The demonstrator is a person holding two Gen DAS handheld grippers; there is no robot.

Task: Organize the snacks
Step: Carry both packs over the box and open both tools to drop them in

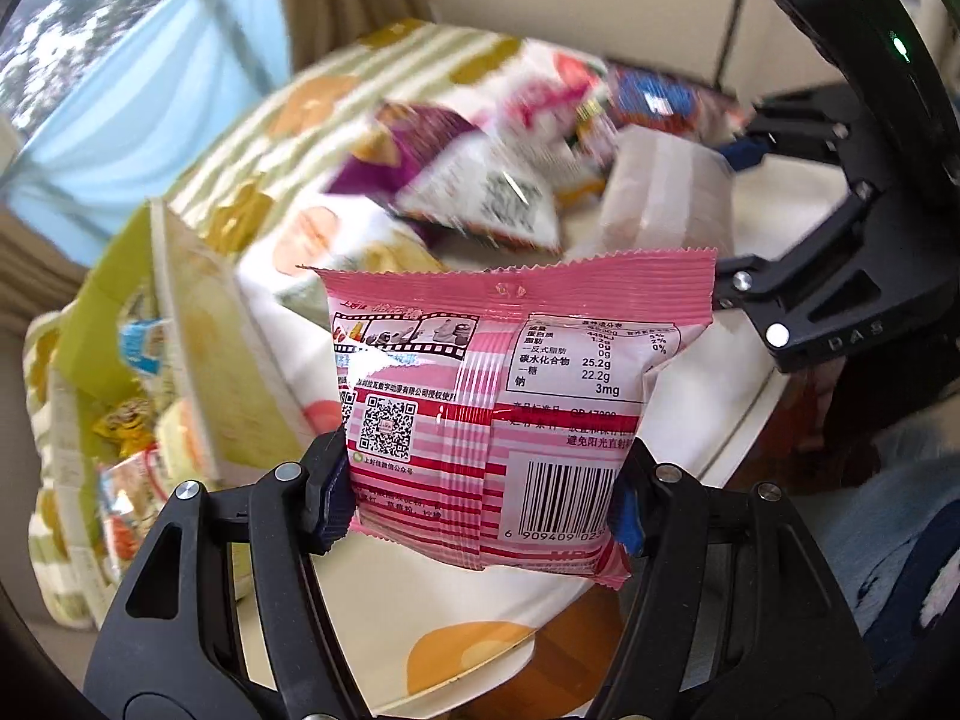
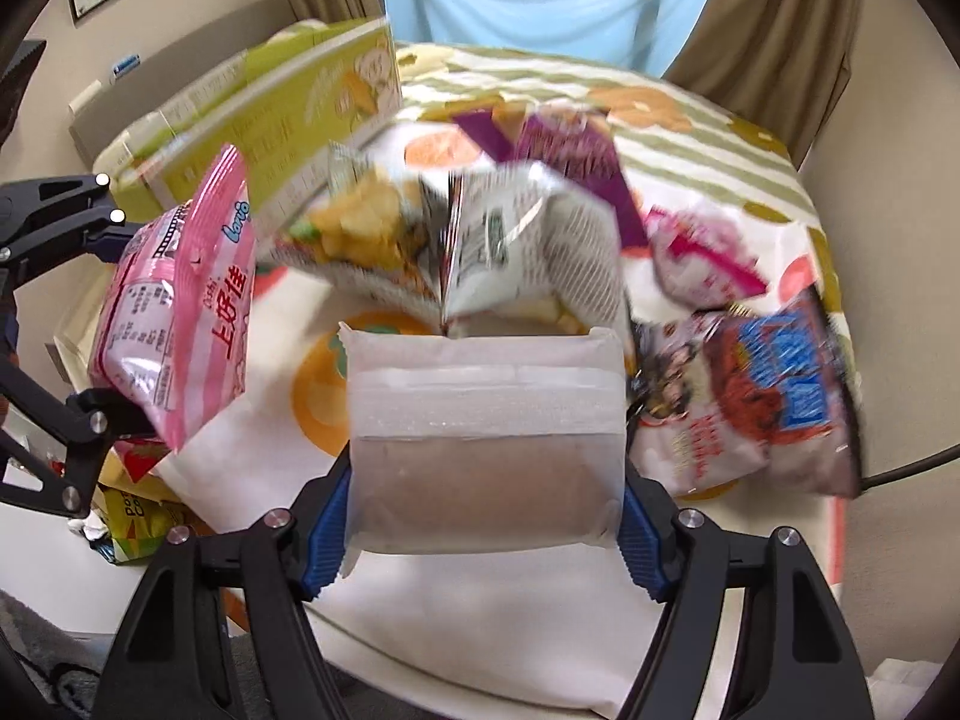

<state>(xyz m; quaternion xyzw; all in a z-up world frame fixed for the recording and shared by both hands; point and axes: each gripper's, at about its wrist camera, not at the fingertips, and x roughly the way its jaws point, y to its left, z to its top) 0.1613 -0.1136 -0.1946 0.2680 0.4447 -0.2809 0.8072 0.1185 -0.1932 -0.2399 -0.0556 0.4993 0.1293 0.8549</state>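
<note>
My left gripper (image 1: 483, 501) is shut on a pink striped snack packet (image 1: 510, 384), held upright above the table; the packet also shows at the left of the right wrist view (image 2: 180, 306). My right gripper (image 2: 486, 516) is shut on a frosted white packet with a brown filling (image 2: 486, 426), which also shows in the left wrist view (image 1: 666, 198). Beyond both lies a blurred pile of snack bags: a purple bag (image 2: 570, 156), a white bag with black print (image 2: 528, 240), a pink and white bag (image 2: 702, 258) and a blue and red bag (image 2: 762, 402).
A round table with a fruit-print cloth (image 2: 720, 120) holds the pile. An open green cardboard box (image 2: 264, 114) stands at its left edge, with snacks inside it in the left wrist view (image 1: 138, 420). Curtains and a window are behind. More packets lie low on the left (image 2: 138, 522).
</note>
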